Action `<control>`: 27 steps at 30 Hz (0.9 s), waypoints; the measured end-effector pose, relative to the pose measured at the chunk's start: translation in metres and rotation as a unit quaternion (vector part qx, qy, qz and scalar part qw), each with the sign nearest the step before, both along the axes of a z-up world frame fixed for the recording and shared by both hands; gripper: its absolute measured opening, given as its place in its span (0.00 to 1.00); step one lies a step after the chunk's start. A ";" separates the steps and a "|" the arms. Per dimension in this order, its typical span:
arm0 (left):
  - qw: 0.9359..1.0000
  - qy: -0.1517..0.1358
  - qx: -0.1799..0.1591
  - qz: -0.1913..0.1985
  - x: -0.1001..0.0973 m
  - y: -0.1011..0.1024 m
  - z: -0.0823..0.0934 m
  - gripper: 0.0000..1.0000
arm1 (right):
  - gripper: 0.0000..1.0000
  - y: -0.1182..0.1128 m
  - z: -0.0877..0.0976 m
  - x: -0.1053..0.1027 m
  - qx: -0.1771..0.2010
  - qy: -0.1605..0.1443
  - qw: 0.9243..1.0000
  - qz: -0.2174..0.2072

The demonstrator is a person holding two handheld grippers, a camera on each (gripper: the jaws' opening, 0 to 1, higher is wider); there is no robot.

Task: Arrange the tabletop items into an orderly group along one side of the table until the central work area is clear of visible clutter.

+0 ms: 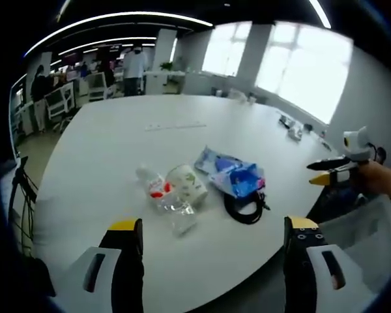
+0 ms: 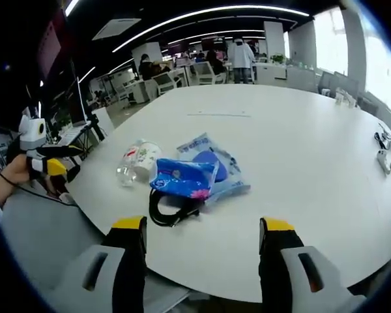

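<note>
Both grippers (image 1: 214, 244) (image 2: 202, 244) wide open, nothing held; go for blue packet (image 2: 182, 177) 1st, mind black cable (image 2: 169, 210) underneath.

A clear plastic bottle (image 1: 161, 193) with a red label lies on its side on the white surface (image 1: 182, 130), near the edge. Touching it lies a white paper cup (image 1: 188, 184) with a green print, also tipped over. Just beside the cup lies a blue packet (image 1: 238, 177) with a pink patch, resting partly on a flat, pale blue clear bag (image 1: 212, 160). A coiled black cable (image 1: 244, 208) sits at the packet's edge, partly tucked beneath it. The four things form one loose cluster.
</note>
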State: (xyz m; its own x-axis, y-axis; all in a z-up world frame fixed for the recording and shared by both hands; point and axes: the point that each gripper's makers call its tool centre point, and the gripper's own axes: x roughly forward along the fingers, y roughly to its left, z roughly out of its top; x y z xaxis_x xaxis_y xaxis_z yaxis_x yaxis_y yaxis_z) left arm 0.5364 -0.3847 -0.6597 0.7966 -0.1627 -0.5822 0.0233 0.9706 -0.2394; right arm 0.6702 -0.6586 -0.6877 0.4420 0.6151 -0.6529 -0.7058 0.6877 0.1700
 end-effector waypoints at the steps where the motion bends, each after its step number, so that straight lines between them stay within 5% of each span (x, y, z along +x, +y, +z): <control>1: 1.000 0.002 0.001 -0.001 0.000 0.001 -0.001 0.86 | 0.68 0.000 0.000 0.000 0.000 0.000 1.000 0.001; 23: 1.000 0.009 -0.001 -0.005 0.017 0.006 0.002 0.85 | 0.65 0.025 -0.003 0.010 -0.002 0.008 1.000 0.026; 27: 1.000 0.011 0.001 -0.004 0.022 0.010 -0.005 0.85 | 0.59 0.031 0.009 0.018 0.001 -0.018 0.999 0.029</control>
